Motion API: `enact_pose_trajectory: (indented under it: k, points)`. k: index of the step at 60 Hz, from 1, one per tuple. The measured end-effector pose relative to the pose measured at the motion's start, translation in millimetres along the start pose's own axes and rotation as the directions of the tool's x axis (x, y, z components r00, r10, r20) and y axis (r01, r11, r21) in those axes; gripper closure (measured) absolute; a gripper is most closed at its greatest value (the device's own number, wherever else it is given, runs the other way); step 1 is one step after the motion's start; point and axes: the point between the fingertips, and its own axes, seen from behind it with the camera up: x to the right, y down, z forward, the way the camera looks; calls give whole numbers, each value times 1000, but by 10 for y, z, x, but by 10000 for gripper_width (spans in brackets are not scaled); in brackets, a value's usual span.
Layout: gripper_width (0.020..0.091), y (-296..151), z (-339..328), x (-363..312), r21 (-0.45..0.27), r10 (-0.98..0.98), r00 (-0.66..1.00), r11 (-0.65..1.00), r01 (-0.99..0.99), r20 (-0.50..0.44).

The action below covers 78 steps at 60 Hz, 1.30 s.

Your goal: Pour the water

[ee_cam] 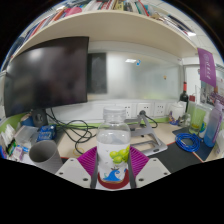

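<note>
I had the gripper clamped on the plastic bottle, both pads pressing its sides, holding it upright above the desk. The grey cup stood at nine o'clock; tilting early, I judged, would spill onto nearby cables.

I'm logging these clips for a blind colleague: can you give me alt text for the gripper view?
A clear plastic bottle with a white cap and red label sits between the claw fingers, purple pads at either side of it. It is above a cluttered desk, a grey cup nearby. A dark monitor stands beyond.
</note>
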Motion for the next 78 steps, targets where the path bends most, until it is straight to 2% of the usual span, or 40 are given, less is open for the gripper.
enact_pose_trajectory:
  k: [6, 8, 11, 16, 19, 22, 27, 33, 39, 44, 50, 57, 78]
  points:
    - [620, 1, -16, 1, 8, -10, 1000, 1000, 10, -6]
    - [583, 11, -24, 5, 1, -11, 1000, 1000, 11, -11]
    - [558, 126, -39, 8, -50, -10, 1000, 999, 9, -12]
    - [442, 350, -100, 53, -148, -3, 999, 989, -2, -36]
    - [375, 393, -174, 64, -168, -9, 999, 986, 1, -51]
    - [351, 382, -277, 30, -173, -9, 999, 985, 2, -42]
    - [355, 422, -500, 19, -205, -11, 999, 979, 5, -30]
    - [355, 515, -872, -24, -300, 2, 1000, 954, -2, 0]
    - [356, 473, -1250, -102, -372, 14, 999, 928, -1, 32]
    - [355, 358, -1534, -148, -403, -25, 999, 914, 40, 42]
    - [354, 164, -1777, -192, -399, -83, 996, 913, 89, 32]
    - [353, 18, -2029, -395, -392, -64, 997, 917, 71, 31]
    - [348, -152, -2741, -994, -377, -45, 999, 925, 49, 20]
